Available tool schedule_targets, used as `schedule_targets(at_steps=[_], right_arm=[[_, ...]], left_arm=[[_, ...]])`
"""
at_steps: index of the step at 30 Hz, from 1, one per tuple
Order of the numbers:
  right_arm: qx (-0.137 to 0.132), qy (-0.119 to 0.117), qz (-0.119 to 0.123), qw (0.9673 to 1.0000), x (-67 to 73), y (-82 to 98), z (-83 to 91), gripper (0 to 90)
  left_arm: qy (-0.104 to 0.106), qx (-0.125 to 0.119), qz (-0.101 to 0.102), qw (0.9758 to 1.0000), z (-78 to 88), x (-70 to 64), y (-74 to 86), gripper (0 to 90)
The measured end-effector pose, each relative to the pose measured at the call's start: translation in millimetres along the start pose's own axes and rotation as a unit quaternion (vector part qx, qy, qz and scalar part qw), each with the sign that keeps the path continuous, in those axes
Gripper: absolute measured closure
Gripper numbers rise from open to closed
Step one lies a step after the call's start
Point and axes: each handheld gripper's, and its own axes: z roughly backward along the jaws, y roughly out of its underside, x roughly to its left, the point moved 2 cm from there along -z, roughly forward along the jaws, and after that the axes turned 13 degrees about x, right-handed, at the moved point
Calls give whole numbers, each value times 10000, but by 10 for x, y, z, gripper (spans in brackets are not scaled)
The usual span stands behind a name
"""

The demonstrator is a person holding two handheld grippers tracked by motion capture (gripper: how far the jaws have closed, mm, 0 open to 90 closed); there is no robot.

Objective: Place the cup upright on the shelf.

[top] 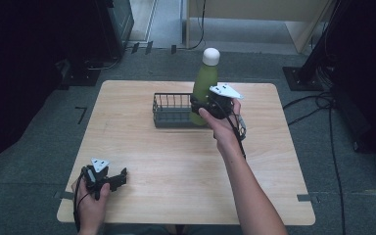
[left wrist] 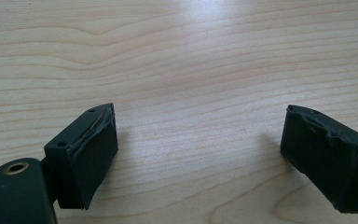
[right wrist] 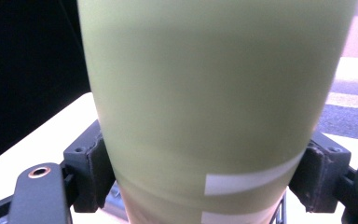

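A green bottle [top: 205,83] with a white cap stands upright, held above the right end of a dark wire basket [top: 172,110] at the far middle of the wooden table [top: 186,166]. My right gripper [top: 206,105] is shut on the bottle's lower body. In the right gripper view the green bottle [right wrist: 214,102] sits between both pads [right wrist: 93,172], with a white mark near its base. My left gripper [top: 120,178] rests open at the table's near left corner. In the left gripper view its jaws [left wrist: 198,158] stand wide apart over bare wood.
The basket's left part looks empty. Grey carpet surrounds the table, with cables [top: 323,105] on the floor to the right and dark equipment [top: 112,24] at the far left. A pale wooden cabinet [top: 254,19] stands behind.
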Motion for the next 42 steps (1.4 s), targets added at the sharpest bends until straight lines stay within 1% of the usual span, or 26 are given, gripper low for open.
schedule_targets(at_steps=[2,5,6,11,12,14,18,19,20,22,23,24,25,26,28,31,33,36,38,41,42], right_arm=[[-84,76,-9,9999,-23,-40,-27,203],[-112,73,-53,9999,-40,-62,-25,203],[-184,66,-89,9998,-53,-87,-15,203],[-206,150,-60,9997,-78,-135,-30,203],[-247,220,-34,9994,-94,-167,-60,203],[-288,249,-48,9993,-108,-194,-93,203],[-423,371,-178,9983,-148,-221,-171,203],[-423,371,-178,9983,-148,-221,-171,203],[-466,502,-193,9975,-170,-227,-217,203],[-480,584,-162,9970,-180,-225,-260,203],[-480,584,-162,9970,-180,-225,-260,203],[-468,608,-143,9970,-181,-215,-302,203],[-468,608,-143,9970,-181,-215,-302,203],[-415,619,-105,9972,-181,-197,-349,202],[-372,608,-106,9974,-176,-187,-365,202],[-354,621,2,9974,-155,-164,-418,202],[-294,596,48,9978,-127,-146,-454,202],[-80,612,141,9980,-105,-97,-521,202],[87,677,229,9974,-103,-50,-577,202],[161,708,277,9970,-94,-19,-609,202],[204,708,346,9967,-76,0,-628,202]], left_arm=[[13,-5,6,10000,0,2,1,115],[9,-5,3,10000,0,2,0,115],[10,-6,4,10000,0,2,0,114],[13,-6,2,10000,0,1,1,115],[21,-10,8,10000,1,3,1,115],[27,-15,17,10000,0,3,1,115],[28,-14,10,10000,1,5,1,115],[28,-14,10,10000,1,5,1,115],[38,-16,19,10000,2,5,1,115],[37,-16,21,10000,1,5,1,115],[41,-18,21,10000,1,5,1,115],[45,-18,23,10000,2,6,1,115],[45,-18,23,10000,2,6,1,115],[45,-20,26,10000,2,6,2,115],[43,-19,22,10000,2,6,2,115],[52,-25,27,10000,2,7,2,115],[56,-26,23,10000,2,7,2,115],[56,-27,18,10000,2,6,2,115],[59,-27,16,10000,2,7,2,115],[67,-31,20,10000,2,8,2,115],[63,-27,8,10000,2,6,2,116]])
